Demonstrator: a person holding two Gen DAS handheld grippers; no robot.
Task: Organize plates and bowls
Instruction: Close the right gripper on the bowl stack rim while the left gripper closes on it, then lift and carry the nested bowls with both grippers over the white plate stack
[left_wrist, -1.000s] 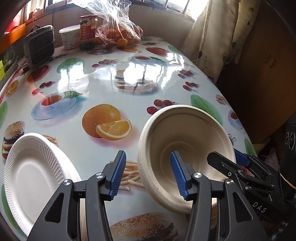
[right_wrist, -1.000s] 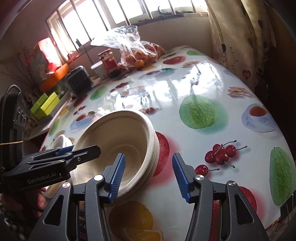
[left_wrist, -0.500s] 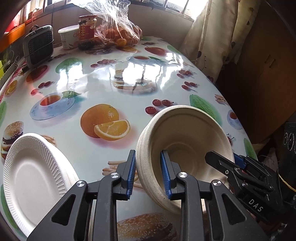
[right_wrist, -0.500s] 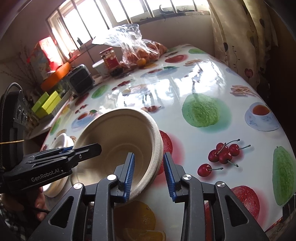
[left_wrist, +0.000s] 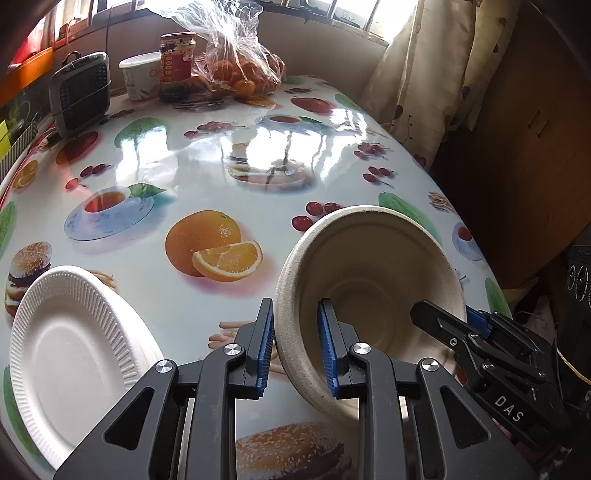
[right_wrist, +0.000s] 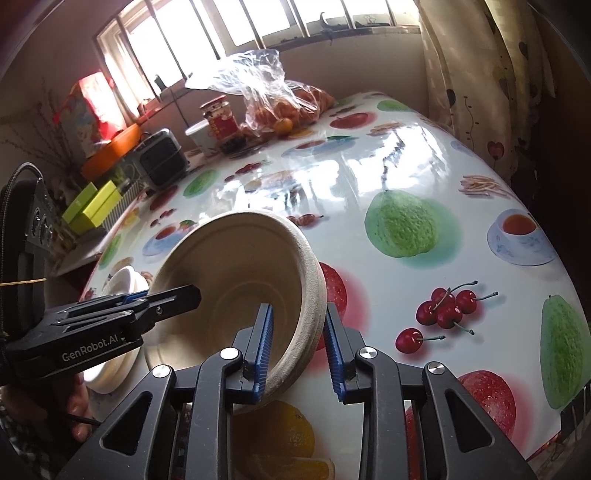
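Note:
A stack of beige pulp bowls (left_wrist: 369, 280) stands tilted off the fruit-print table (left_wrist: 192, 173), its opening turned toward the cameras. My left gripper (left_wrist: 295, 343) holds the stack's left rim, jaws still closing, with one blue pad inside and one outside, both against it. My right gripper (right_wrist: 297, 347) is shut on the opposite rim of the bowls (right_wrist: 236, 280). Each view shows the other gripper: the right gripper (left_wrist: 458, 325) and the left gripper (right_wrist: 162, 297). White ribbed foam plates (left_wrist: 70, 347) lie at the near left edge, also seen behind the left gripper as plates (right_wrist: 125, 280).
At the far end stand a clear bag of oranges (left_wrist: 240, 70), a red-labelled jar (left_wrist: 177, 62), a white tub (left_wrist: 138, 74) and a small grey heater (left_wrist: 81, 88). A curtain (left_wrist: 417, 74) hangs past the table's right edge.
Both grippers went from wide open astride the bowl rim to closed on it from opposite sides. The bowl stack has tipped up steeper. Neither hand has shifted.

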